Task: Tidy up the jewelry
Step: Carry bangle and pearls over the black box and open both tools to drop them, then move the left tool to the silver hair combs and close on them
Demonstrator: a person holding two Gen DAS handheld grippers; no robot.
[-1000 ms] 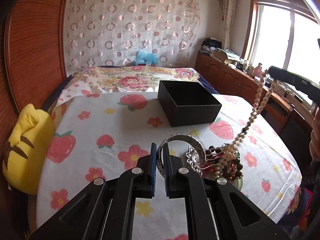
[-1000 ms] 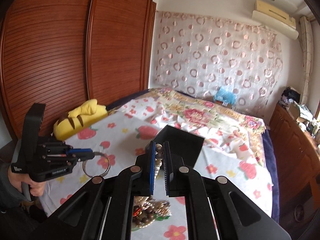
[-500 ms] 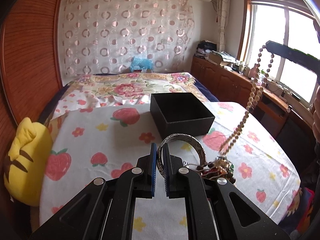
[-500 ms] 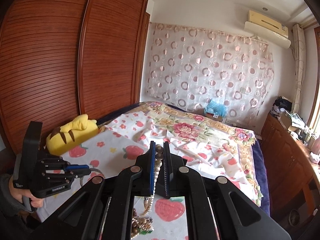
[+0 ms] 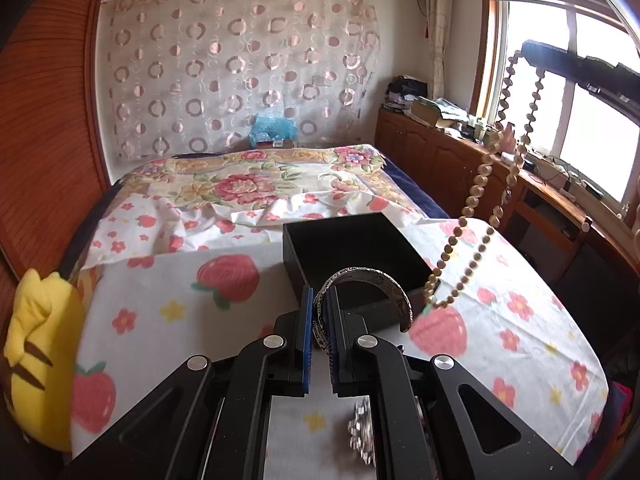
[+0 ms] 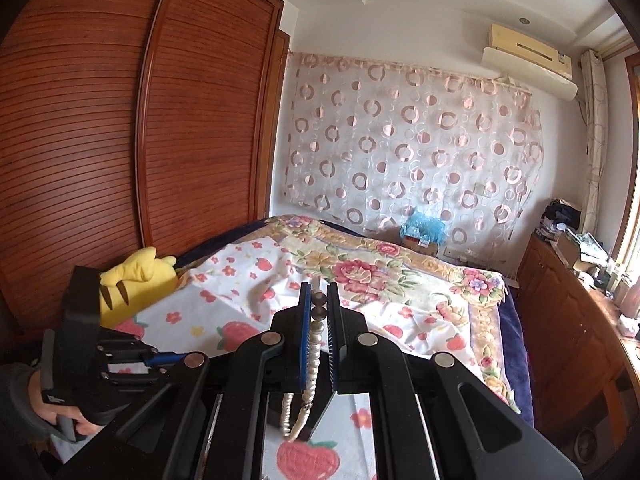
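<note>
1. Table cover [image 5: 168, 304]: white cloth printed with strawberries and flowers, spread under both of my grippers.
2. Yellow plush toy [image 5: 36, 364]: lies at the far left edge of the cloth, against the wooden wardrobe [image 6: 120, 120].
3. Black box [image 5: 352, 248]: open-topped and dark inside, standing on the cloth just beyond my left gripper, a little to its right.
4. My left gripper [image 5: 319, 320]: jaws nearly together, clamped on one side of the silver bangle [image 5: 372, 284]. The bangle stands edge-up and arcs to the right over the near rim of the box.
5. My right gripper [image 6: 319, 312]: jaws close together, pinching the bead necklace [image 5: 480, 184] near its top. In the left wrist view the gripper sits high at the right, in front of the window, and the necklace hangs from it as a long double strand. The bottom loop of the strand reaches down beside the right near corner of the box.
6. Silver chain piece [image 5: 360, 432]: blurred, lying on the cloth under my left gripper, to the right of centre.
</note>
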